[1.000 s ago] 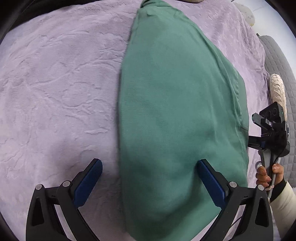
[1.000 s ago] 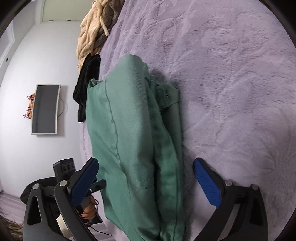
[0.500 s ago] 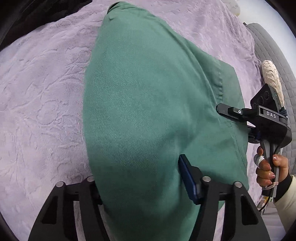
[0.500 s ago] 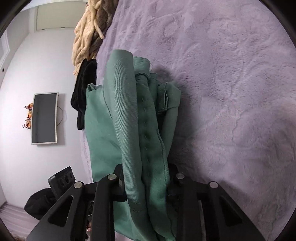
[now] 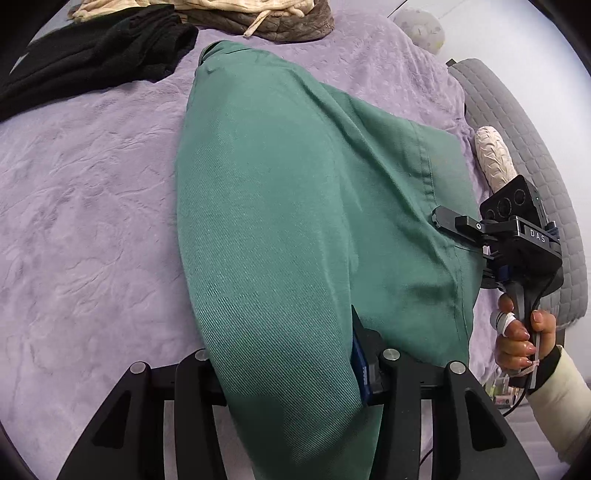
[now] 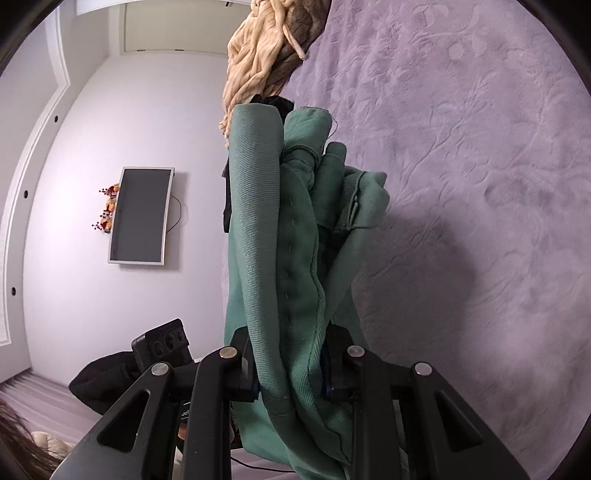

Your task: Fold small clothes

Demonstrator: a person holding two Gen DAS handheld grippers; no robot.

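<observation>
A green garment (image 5: 295,206), folded lengthwise, stretches across the purple bedspread (image 5: 81,206). My left gripper (image 5: 288,373) is shut on its near end, the cloth bulging over the jaws. My right gripper (image 6: 290,373) is shut on the bunched layers of the other side of the green garment (image 6: 280,258) and holds it lifted off the bed. The right gripper also shows in the left wrist view (image 5: 443,218), pinching the garment's right edge, with the hand on its handle.
A black garment (image 5: 88,55) and a cream knit pile (image 5: 207,11) lie at the far edge of the bed. A grey quilted cushion (image 5: 535,177) lies at the right. The purple bedspread (image 6: 480,184) spreads out beside the lifted cloth. A wall screen (image 6: 142,216) hangs beyond.
Both grippers went from open to shut on the green garment. They have lifted it off the bed, and the far clothes pile has come into the left view.
</observation>
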